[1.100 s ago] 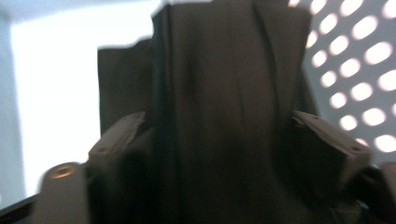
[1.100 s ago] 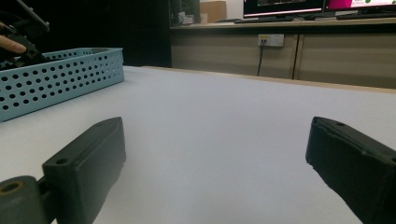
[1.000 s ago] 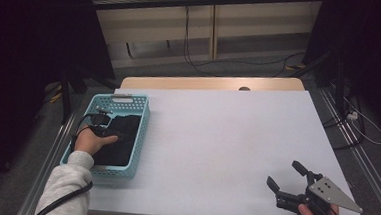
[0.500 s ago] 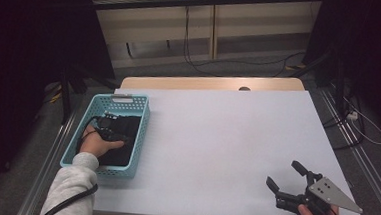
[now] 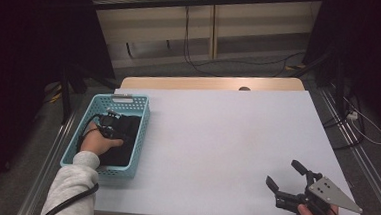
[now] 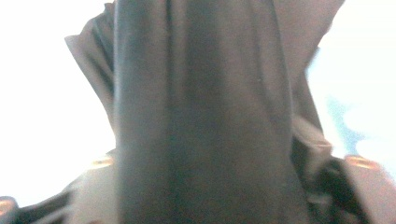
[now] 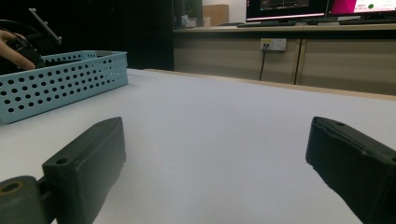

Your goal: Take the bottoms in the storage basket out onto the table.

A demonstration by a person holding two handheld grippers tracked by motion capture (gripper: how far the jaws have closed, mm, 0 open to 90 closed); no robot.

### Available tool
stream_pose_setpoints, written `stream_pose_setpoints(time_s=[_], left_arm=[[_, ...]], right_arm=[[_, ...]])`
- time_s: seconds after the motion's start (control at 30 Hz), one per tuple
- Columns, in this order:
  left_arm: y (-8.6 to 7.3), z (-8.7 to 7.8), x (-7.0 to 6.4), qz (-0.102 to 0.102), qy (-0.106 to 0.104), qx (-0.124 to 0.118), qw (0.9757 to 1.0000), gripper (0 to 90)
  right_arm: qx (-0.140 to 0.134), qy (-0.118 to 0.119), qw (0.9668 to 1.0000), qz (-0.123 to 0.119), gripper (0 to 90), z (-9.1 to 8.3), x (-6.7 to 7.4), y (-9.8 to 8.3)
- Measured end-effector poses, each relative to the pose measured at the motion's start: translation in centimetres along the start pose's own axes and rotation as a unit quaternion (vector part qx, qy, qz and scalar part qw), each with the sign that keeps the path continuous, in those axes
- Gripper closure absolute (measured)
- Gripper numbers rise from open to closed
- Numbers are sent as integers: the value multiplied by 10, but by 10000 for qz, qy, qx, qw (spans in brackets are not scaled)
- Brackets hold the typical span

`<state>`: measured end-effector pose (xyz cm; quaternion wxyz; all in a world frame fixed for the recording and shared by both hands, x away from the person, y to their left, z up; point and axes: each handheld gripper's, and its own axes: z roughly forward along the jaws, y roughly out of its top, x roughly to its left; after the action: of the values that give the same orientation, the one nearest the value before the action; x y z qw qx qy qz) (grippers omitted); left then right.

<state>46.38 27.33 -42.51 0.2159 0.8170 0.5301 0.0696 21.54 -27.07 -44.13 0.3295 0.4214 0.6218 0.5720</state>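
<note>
A light blue perforated basket (image 5: 129, 99) stands at the table's left edge with a dark cloth (image 5: 122, 148) lying in it. My left gripper (image 5: 108, 124) reaches down into the basket onto that cloth. Its jaws have just been closing. In the left gripper view a bunched fold of the dark cloth (image 6: 201, 116) rises between them and hides the pads. My right gripper (image 5: 282, 173) rests near the table's front right corner, open, with nothing between its fingers (image 7: 88, 158). It points across the white tabletop toward the basket (image 7: 60, 84).
The white tabletop (image 5: 217, 134) stretches between the basket and the right gripper. A wooden strip (image 5: 210, 82) runs along its far edge. Cables trail on the floor behind the table. A sleeve (image 5: 71, 180) reaches over the near left edge.
The left hand has shifted slightly over the cloth in the basket. The right gripper has kept still.
</note>
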Motion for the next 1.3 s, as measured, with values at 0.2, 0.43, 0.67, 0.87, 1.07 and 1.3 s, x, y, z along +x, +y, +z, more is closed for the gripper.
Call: stream_pose_setpoints(time_s=[0.2, 0.43, 0.67, 0.87, 1.07, 1.3], left_arm=[[2, -1, -2, -165, -205, 105, 9996, 612], [6, -1, -7, -162, -100, 233, 9995, 656], [6, -6, 0, -285, -292, 106, 9991, 680], [20, -39, 7, -369, -344, -297, 9983, 707], [42, -87, 1, -294, -384, -1004, 9938, 713], [67, -141, -17, -112, -560, -1791, 9822, 714]], right_arm=[[15, 9, 10000, 7, 46, 1, 0, 0], [1, -17, 10000, -13, 46, 0, -1, 0], [-9, -31, 10000, 23, 46, 0, -2, 0], [2, -46, 10000, 49, 46, 0, -3, -1], [11, -39, 10000, 51, 45, 0, -2, -1], [-10, -48, 10000, 63, 45, 0, -2, -1]])
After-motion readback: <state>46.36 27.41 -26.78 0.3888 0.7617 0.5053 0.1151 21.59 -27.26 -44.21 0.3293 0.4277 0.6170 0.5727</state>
